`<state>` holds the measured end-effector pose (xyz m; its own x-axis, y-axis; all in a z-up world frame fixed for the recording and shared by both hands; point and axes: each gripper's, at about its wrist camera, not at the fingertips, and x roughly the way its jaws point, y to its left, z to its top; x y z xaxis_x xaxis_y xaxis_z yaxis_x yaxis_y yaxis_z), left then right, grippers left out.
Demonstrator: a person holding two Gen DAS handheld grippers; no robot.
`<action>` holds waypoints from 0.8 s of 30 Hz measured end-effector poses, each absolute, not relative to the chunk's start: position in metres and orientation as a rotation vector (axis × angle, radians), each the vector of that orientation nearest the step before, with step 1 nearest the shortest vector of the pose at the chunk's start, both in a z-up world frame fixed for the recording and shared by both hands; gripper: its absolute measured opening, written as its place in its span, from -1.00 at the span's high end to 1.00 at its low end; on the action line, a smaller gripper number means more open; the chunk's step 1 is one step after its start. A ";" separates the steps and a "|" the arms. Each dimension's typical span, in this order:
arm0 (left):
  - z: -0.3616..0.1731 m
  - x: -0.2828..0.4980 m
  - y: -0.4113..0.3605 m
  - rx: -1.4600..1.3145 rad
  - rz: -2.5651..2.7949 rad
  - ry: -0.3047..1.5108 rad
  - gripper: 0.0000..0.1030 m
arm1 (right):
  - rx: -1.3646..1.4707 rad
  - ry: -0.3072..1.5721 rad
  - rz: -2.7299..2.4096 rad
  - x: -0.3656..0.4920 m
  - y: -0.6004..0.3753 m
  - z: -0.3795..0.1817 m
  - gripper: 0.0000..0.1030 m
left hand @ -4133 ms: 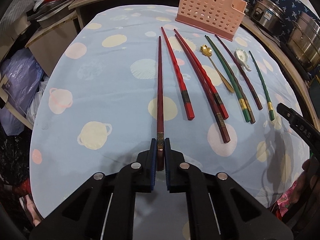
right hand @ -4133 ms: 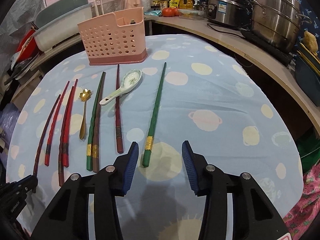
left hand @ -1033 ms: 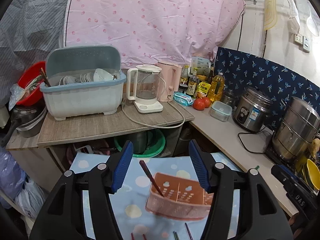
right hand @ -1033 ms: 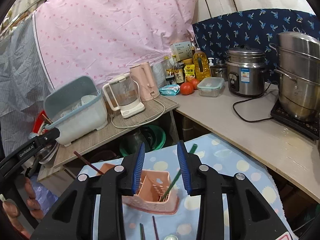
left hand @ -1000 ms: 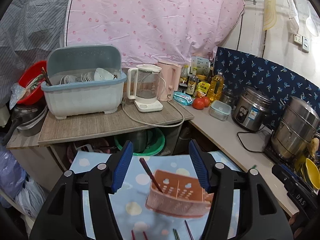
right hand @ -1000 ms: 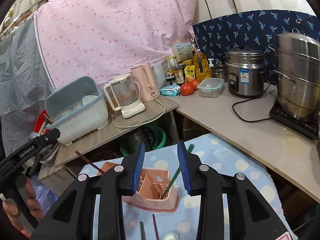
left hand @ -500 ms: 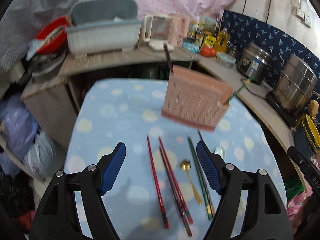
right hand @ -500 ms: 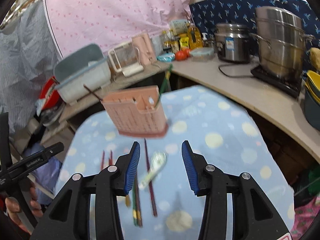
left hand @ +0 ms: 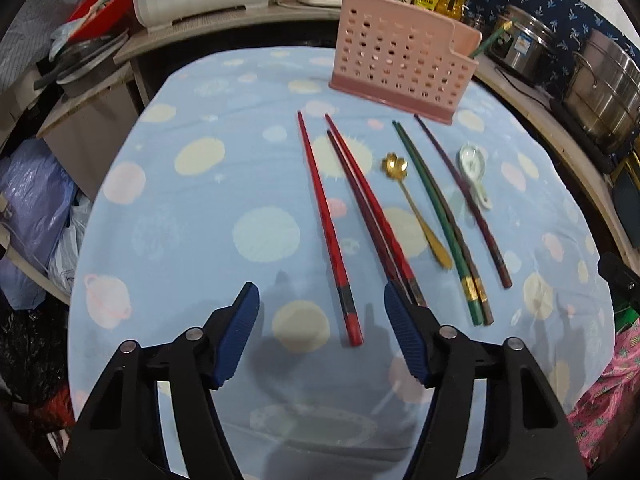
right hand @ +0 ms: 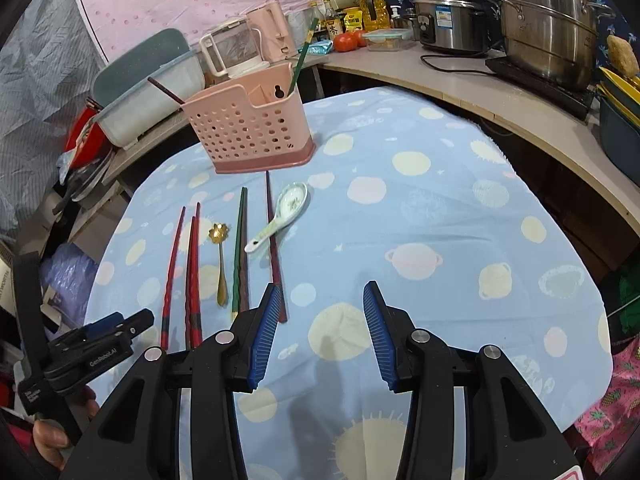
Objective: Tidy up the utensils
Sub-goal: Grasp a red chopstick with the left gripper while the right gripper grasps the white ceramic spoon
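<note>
The left gripper (left hand: 322,328) hangs over the near end of the blue spotted tablecloth (left hand: 192,208), its jaws apart and closing, with nothing pinched; the butt of a red chopstick (left hand: 328,226) lies on the cloth between the blue pads without touching them. The right pad covers the near ends of the next pair of red chopsticks (left hand: 370,204), so their butts cannot be seen. The right gripper (right hand: 320,320) is spread and empty too; its left finger hides the near ends of a green chopstick (right hand: 239,240) and the brown one lying tight against it.

Further out, left to right in the left wrist view, lie the gold spoon (left hand: 416,204) with a flower-shaped bowl, the green and brown pair, a dark maroon chopstick (left hand: 460,196), and a white ceramic spoon (left hand: 474,174) whose handle crosses that maroon stick. The view is a little smeared, so the pattern on the spoon is unreadable.

At the far end of the cloth stands the pink perforated holder (right hand: 250,128). A dark chopstick (right hand: 166,90) leans out of its left side and a green chopstick (right hand: 302,56) out of its right; their lower parts are hidden by the wall, and which compartment each sits in cannot be told.

On the counter beyond are steel pots (right hand: 548,20), cut off by the frame.
</note>
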<state>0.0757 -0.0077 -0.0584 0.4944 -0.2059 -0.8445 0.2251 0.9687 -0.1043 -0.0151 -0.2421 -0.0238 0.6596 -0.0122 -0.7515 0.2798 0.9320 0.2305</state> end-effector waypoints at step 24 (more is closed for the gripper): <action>-0.082 0.080 -0.013 0.012 -0.315 1.071 0.84 | 0.451 0.900 -0.046 0.081 -0.219 -0.052 0.53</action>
